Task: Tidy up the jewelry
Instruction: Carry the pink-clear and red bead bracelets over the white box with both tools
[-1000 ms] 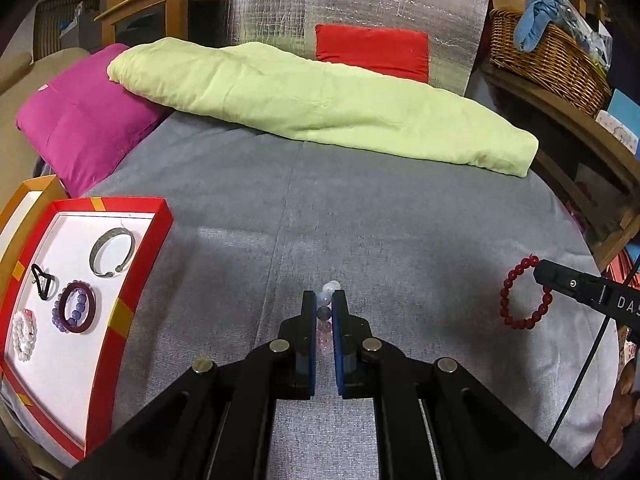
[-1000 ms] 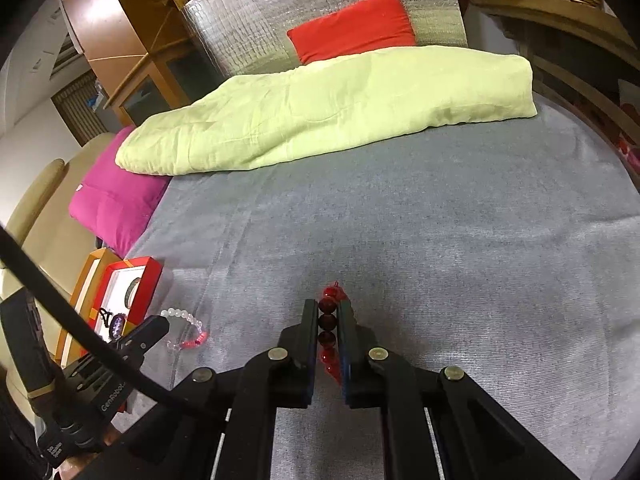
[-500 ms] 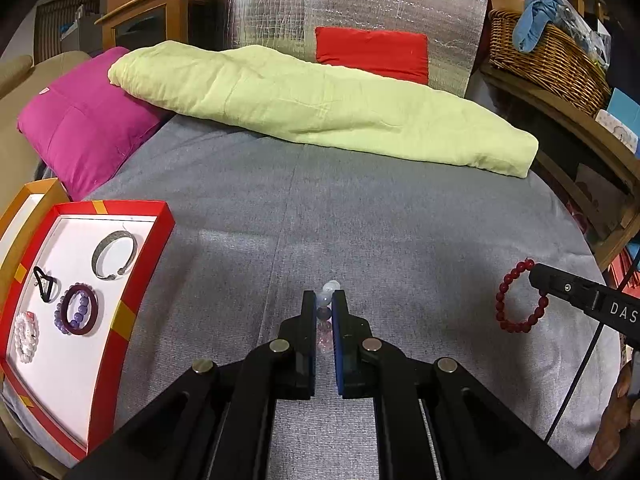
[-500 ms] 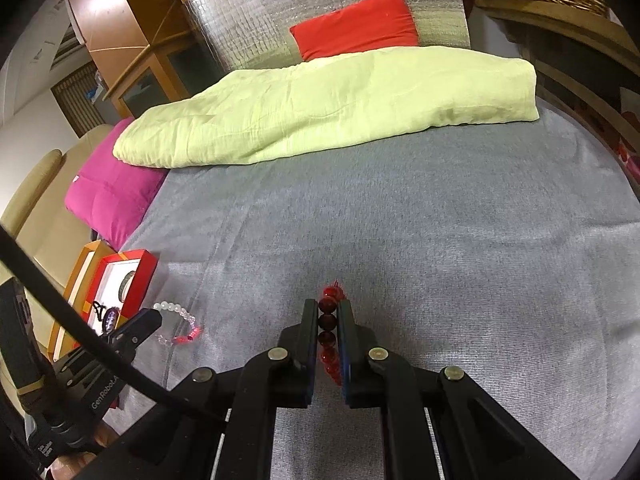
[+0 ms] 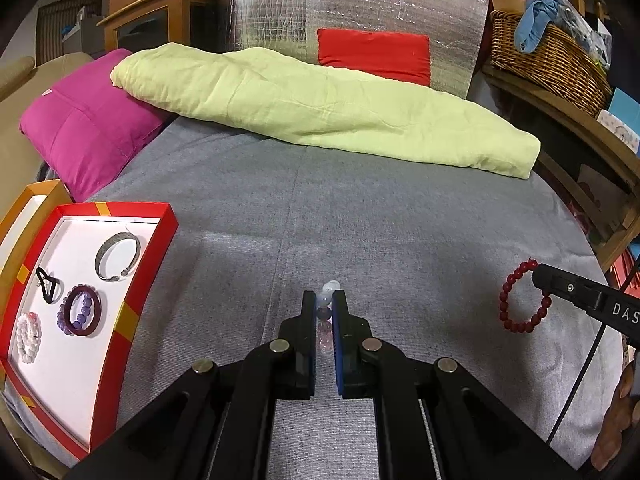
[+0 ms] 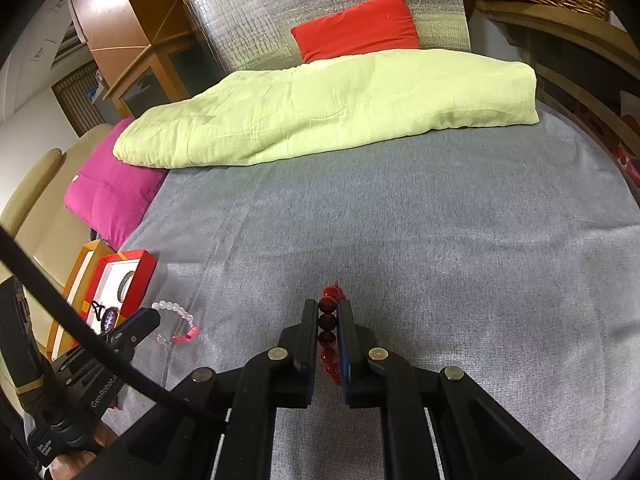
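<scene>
My left gripper (image 5: 324, 300) is shut on a pale clear-and-pink bead bracelet (image 5: 326, 328), held above the grey bedspread; the bracelet also shows hanging from it in the right wrist view (image 6: 176, 320). My right gripper (image 6: 329, 310) is shut on a dark red bead bracelet (image 6: 328, 332), which also shows at the right of the left wrist view (image 5: 520, 296). A red-rimmed white tray (image 5: 132, 312) lies at the left with a silver bangle (image 5: 118, 256), a purple bead bracelet (image 5: 80, 310), a black piece (image 5: 47, 284) and a white bead bracelet (image 5: 28, 336).
A light green folded quilt (image 5: 320, 104) lies across the far side of the grey bedspread (image 5: 400, 220). A magenta pillow (image 5: 88, 136) sits at the far left, a red cushion (image 5: 374, 54) behind. A wicker basket (image 5: 548, 60) stands on a wooden shelf at the right.
Both grippers have kept their bracelets. The left gripper's view has shifted slightly, so the tray sits a little further right and nearer in it. The right gripper has lifted slightly.
</scene>
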A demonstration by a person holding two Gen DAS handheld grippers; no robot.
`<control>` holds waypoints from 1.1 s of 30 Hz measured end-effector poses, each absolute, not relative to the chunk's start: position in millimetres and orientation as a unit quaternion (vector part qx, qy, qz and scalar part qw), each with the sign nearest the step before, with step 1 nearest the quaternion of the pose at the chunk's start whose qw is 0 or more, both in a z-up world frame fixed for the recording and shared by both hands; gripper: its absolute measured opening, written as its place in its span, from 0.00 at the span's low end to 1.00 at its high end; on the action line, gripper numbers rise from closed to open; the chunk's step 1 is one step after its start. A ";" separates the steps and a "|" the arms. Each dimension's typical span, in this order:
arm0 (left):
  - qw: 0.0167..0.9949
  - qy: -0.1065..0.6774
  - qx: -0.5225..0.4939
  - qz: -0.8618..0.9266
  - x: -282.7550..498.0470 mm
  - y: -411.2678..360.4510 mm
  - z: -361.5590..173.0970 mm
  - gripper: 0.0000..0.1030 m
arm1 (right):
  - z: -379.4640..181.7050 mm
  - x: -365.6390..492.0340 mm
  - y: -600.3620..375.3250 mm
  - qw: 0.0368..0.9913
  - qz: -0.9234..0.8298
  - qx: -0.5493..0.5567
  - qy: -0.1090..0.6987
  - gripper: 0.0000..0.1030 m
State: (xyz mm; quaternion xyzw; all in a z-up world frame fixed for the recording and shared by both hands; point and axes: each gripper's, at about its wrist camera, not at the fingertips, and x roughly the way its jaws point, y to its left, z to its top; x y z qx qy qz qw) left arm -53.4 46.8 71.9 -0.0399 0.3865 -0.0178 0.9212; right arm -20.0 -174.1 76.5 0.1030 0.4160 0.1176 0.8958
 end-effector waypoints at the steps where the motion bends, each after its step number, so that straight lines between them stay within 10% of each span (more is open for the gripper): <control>1: 0.921 0.386 -0.040 -0.018 -53.5 47.0 71.9 0.07 | 76.5 -20.0 -173.9 0.896 0.118 0.103 0.416 0.10; 33: 0.929 0.364 -0.061 0.014 -70.2 101.7 85.2 0.07 | 71.8 -26.8 -144.8 0.888 0.155 0.079 0.425 0.10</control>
